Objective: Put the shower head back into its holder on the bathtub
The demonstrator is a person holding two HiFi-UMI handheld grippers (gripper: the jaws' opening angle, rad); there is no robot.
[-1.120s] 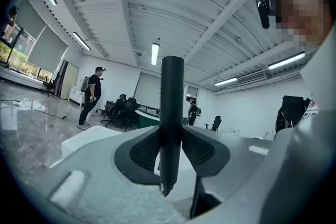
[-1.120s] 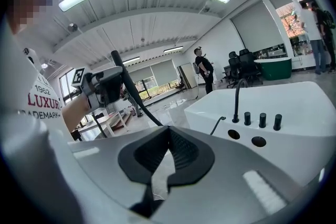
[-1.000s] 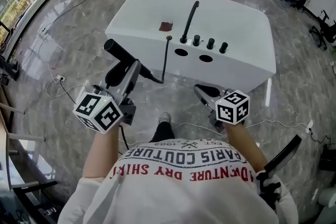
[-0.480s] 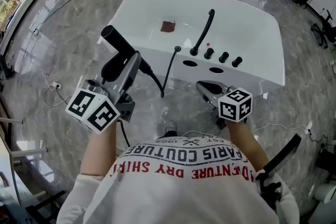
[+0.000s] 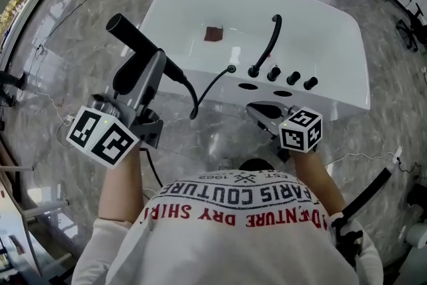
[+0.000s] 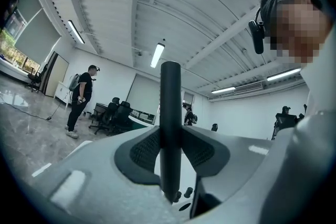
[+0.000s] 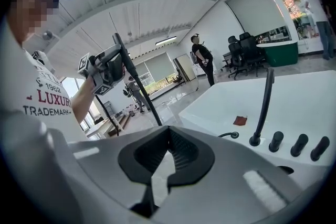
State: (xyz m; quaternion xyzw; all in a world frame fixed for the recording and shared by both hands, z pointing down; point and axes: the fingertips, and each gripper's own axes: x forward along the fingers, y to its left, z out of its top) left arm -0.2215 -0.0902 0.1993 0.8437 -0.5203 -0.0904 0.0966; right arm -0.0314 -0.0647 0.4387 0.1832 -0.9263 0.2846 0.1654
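Head view shows a person at the near end of a white bathtub (image 5: pixel 200 17), whose flat near rim carries a curved black spout (image 5: pixel 270 43), a row of black knobs (image 5: pixel 292 78) and two dark oval openings (image 5: pixel 248 85). The black shower head (image 5: pixel 130 35) is off the tub, in the air out past the near-left corner, clamped across its handle by the left gripper (image 5: pixel 152 67). In the left gripper view both pads press on that upright black handle (image 6: pixel 170 107). Its long axis slants from far left down toward the rim. A black hose (image 5: pixel 195 100) loops from its lower end to a fitting (image 5: pixel 231 68) on the left part of the rim. The right gripper (image 5: pixel 263 110) hovers just short of the near rim below the knobs, jaws closed on nothing. The holder is judged to be one of the openings, though which cannot be told. Both lie ahead and to the right of the left gripper, so the carrying hand would need to cross rightward and bring the shower head down over the rim.
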